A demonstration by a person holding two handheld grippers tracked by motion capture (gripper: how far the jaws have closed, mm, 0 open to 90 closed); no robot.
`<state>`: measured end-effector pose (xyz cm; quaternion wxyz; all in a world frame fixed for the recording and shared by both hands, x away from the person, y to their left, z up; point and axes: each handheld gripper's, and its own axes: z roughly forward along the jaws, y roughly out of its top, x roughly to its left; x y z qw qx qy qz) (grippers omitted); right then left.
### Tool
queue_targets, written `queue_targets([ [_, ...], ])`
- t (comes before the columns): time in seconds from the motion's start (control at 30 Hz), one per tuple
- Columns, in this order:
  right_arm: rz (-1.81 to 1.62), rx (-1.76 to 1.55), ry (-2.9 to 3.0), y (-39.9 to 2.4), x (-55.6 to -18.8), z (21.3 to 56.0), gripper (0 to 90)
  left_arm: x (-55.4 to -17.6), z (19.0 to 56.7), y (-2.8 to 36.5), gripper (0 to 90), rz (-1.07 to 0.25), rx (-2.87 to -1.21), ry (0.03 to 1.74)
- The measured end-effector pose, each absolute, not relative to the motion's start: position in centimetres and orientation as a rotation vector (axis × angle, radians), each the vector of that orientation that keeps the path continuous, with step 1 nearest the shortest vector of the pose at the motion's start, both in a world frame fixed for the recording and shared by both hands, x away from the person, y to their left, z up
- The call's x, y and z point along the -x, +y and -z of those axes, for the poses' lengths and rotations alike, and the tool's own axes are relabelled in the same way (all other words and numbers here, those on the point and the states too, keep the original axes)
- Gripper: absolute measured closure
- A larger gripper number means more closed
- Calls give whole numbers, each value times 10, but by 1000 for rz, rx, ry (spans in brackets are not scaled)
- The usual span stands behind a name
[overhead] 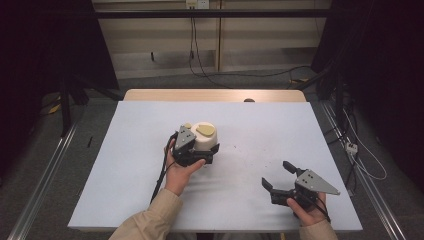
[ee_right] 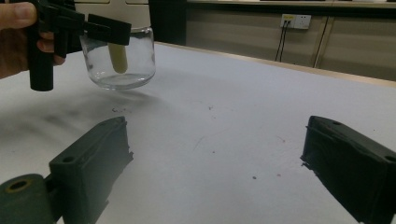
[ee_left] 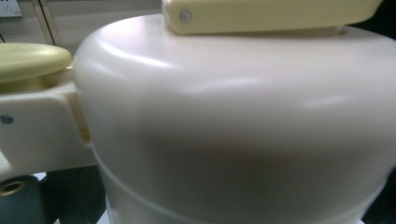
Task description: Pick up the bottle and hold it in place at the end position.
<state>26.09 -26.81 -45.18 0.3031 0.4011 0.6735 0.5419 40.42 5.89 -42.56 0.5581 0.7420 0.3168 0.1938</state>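
A glass jar (ee_right: 122, 60) with a domed cream lid (overhead: 204, 136) and pale yellow clasps (ee_left: 271, 14) stands left of the table's middle. My left gripper (overhead: 199, 147) is shut on it just under the lid, with one black jaw across the glass in the right gripper view. A pale yellow piece hangs inside the jar. From the left gripper view the lid (ee_left: 233, 116) is very close. The jar's base looks just above the sheet, though I cannot tell whether it touches. My right gripper (overhead: 276, 174) rests near the front right, open and holding nothing, a good way from the jar.
A pale blue sheet (overhead: 260, 125) covers the table, with a few dark specks near the middle. Its wooden far edge (overhead: 215, 95) shows beyond. Metal rails run along both sides on the floor, and cables trail at the right and back.
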Motion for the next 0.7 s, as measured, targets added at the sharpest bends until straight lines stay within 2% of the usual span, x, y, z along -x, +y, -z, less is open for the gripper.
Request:
queue_targets([
  [0.7, -1441, -1062, 1788, -268, -261, 452, 70, -417, 432, 57, 51, -463, -1744, 784],
])
